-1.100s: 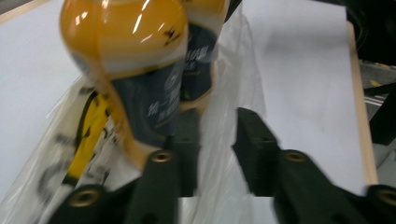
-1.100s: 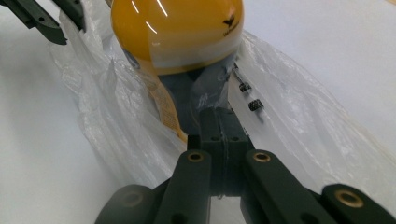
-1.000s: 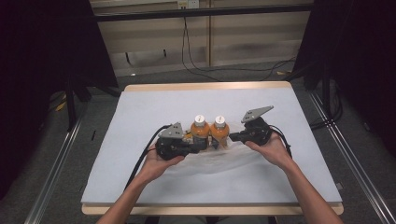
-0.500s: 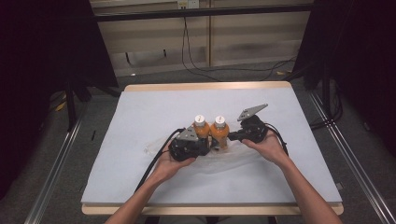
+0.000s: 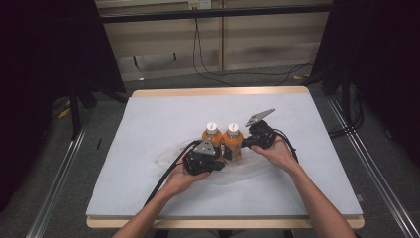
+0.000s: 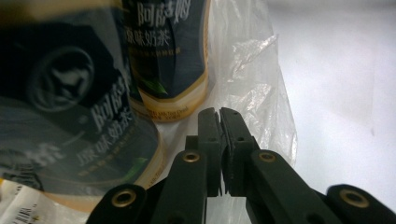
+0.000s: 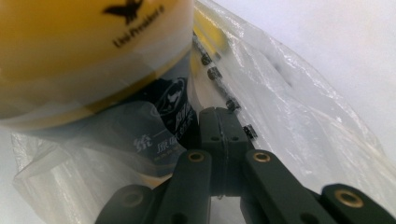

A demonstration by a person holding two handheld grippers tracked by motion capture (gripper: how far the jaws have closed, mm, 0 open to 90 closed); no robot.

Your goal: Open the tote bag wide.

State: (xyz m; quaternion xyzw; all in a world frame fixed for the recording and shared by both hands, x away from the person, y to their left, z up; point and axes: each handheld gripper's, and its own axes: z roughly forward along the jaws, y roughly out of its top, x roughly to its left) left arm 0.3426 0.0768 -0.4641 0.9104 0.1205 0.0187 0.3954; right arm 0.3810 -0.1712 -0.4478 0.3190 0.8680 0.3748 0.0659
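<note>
High view: two orange bottles (image 5: 224,140) with white caps stand upright, touching, near the middle of the white table (image 5: 148,119). A clear plastic bag (image 5: 171,151) lies flat and crumpled around their bases, spreading toward the person's side. Left gripper (image 5: 218,159) sits low at the near-left bottle's foot; right gripper (image 5: 246,142) comes in from the right at the other bottle's side. Jaw state not readable from up here

Left gripper view: jaws pressed together, with a thin layer of the bag (image 6: 261,84) seemingly caught between the tips; the film rises just behind and to the right of them. Two bottles (image 6: 163,60) stand close on the left, dark labels with pale print, bases on the bag

Right gripper view: jaws closed tight, bag film (image 7: 289,116) running under and around the tips, so probably pinching it, though the exact bite is hard to see. One bottle (image 7: 93,51) looms just above left, yellow-orange body, dark label lower down

Risks, as judged: both pinches look shallow, so the thin film could slip out or tear if pulled hard. The bottles are tall and stand on the bag; lifting one edge faster than the other would likely tip them against each other or over. Either gripper nudging a bottle's base could do the same
</note>
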